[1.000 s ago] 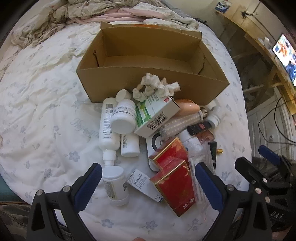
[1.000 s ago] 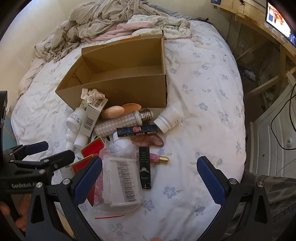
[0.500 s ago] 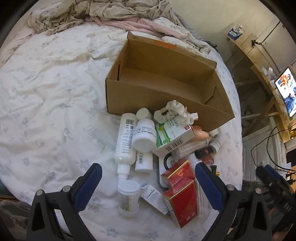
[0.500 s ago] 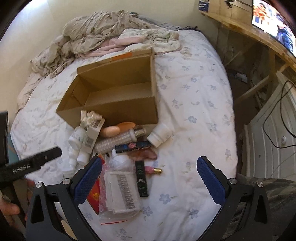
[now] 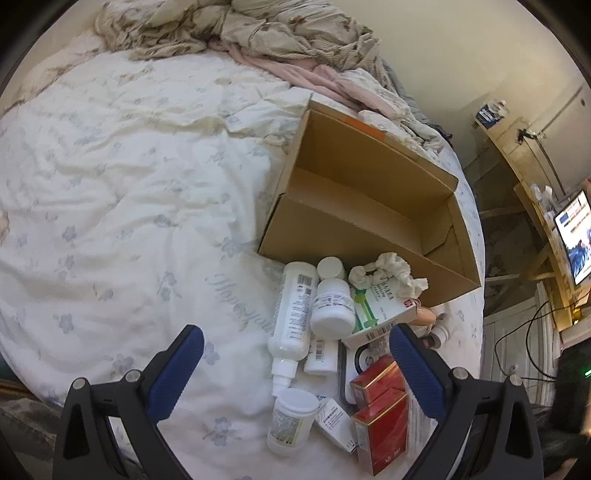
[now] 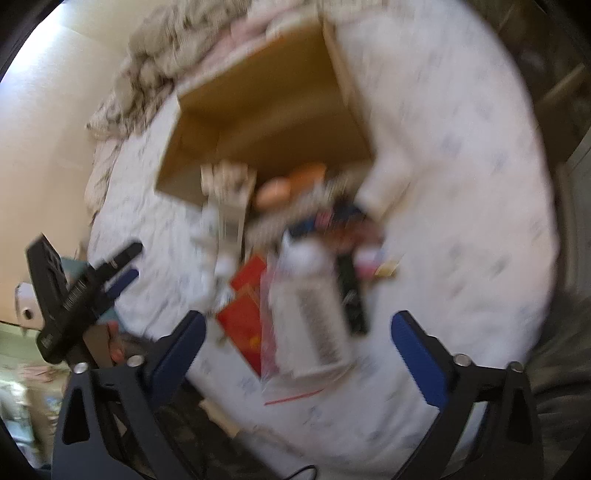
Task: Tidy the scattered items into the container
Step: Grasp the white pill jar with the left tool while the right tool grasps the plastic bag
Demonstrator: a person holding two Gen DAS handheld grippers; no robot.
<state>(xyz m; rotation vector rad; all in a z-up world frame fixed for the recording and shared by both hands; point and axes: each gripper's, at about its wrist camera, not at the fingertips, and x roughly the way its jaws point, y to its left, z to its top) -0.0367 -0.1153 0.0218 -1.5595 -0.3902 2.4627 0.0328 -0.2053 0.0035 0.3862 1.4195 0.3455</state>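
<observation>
An open, empty cardboard box (image 5: 369, 206) lies on the bed; it also shows blurred in the right wrist view (image 6: 266, 122). In front of it is a pile: white bottles (image 5: 293, 314), a small jar (image 5: 291, 421), a green-and-white carton (image 5: 380, 314), a crumpled tissue (image 5: 388, 269), red boxes (image 5: 384, 424). The right wrist view shows the red boxes (image 6: 247, 310) and a plastic bag with a white pack (image 6: 314, 325). My left gripper (image 5: 295, 369) is open and empty above the pile's near side. My right gripper (image 6: 295, 350) is open and empty.
A flowered white duvet (image 5: 110, 221) covers the bed, with crumpled blankets (image 5: 258, 33) behind the box. A wooden desk with a lit screen (image 5: 572, 236) stands to the right. The left gripper's body (image 6: 66, 295) shows at the left of the blurred right wrist view.
Both grippers have lifted and swung left, so the box and pile sit further right in the left view. The right view is now motion-blurred. Nothing was grasped.
</observation>
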